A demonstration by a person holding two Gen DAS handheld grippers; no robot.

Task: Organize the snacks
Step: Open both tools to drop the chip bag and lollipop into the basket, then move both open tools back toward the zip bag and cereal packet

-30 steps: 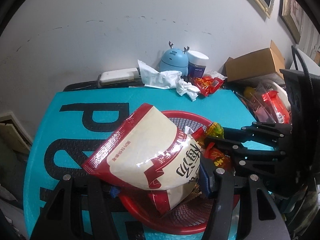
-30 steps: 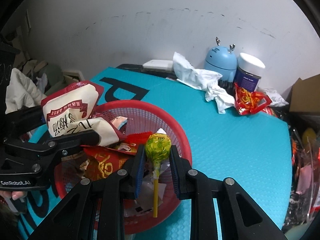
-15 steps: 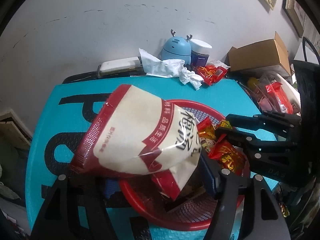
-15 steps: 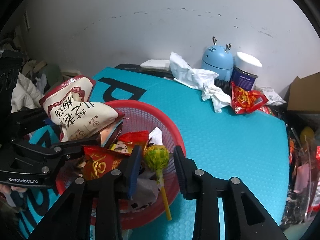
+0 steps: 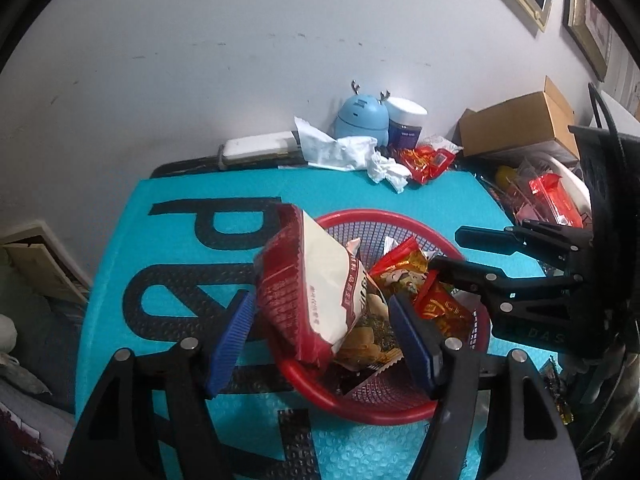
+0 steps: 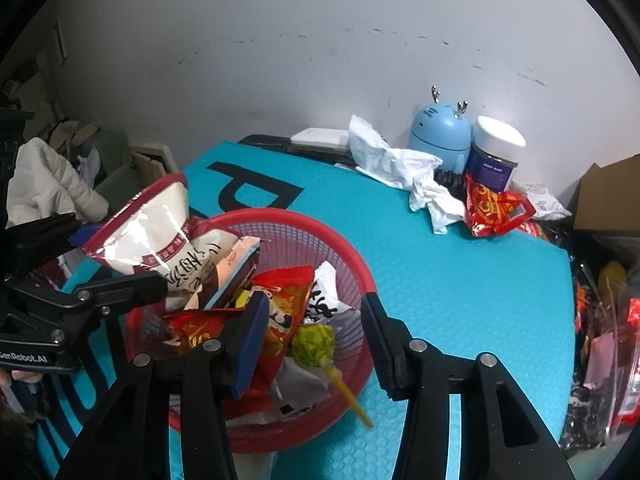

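I am dropping snacks into the red basket [image 6: 352,258]. My right gripper [image 6: 312,334] is opening, the lollipop [image 6: 314,344] loose inside the basket. My left gripper [image 5: 320,336] stands open around the white bag [image 5: 320,280] on the basket's rim. Next, back both away.

1. The left gripper [image 5: 320,332] is pointing steeply downward, its two black fingers with blue pads [image 5: 230,338] spread apart and pressing on nothing.
2. The right gripper [image 6: 314,334] is also angling downward, and its jaws are opening, with nothing pressed between the pads.
3. Each gripper is showing in the other's view: the right one [image 5: 472,256] at the right edge, the left one [image 6: 120,264] at the left edge.
4. A fingertip [image 6: 8,376] of the person's hand is peeking out beneath the left gripper's body.
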